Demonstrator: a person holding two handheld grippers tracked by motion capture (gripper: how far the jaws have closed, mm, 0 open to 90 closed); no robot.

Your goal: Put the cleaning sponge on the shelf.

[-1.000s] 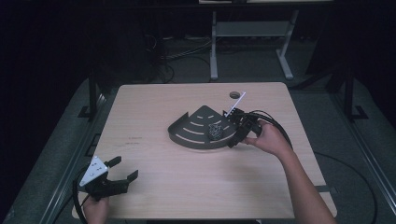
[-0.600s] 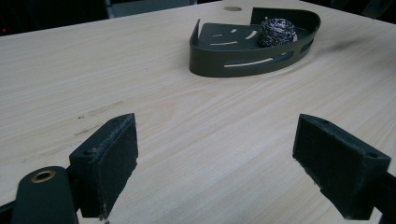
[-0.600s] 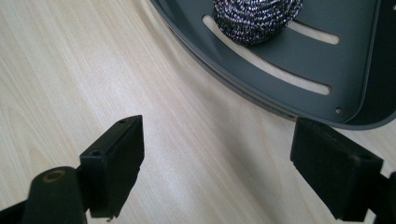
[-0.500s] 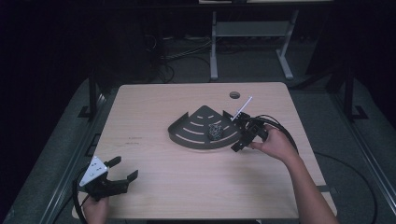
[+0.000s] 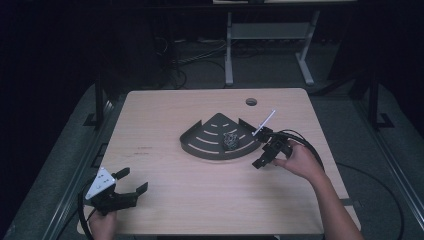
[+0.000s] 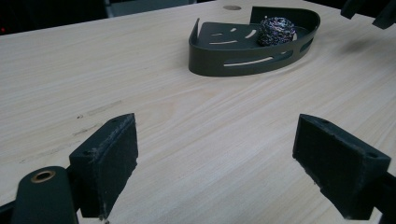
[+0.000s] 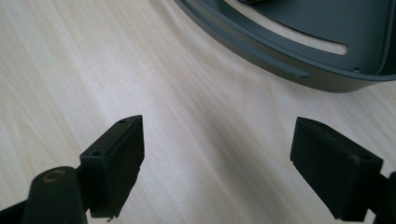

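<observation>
Placement looks finished: one steel scourer (image 5: 231,140) sits inside the single dark corner caddy (image 5: 210,150) mid-worktop (image 5: 165,115), and the right tongs (image 5: 262,150) hang wide and empty just beside its rim. Next comes retreat, likely. Left tongs (image 5: 131,183), wide too, rest well apart.

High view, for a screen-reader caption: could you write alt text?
A dark fan-shaped tray holding a steel scouring ball sits mid-table. The right claw, open, hovers at the tray's right edge; the left claw, open, rests near the table's front left corner.
</observation>
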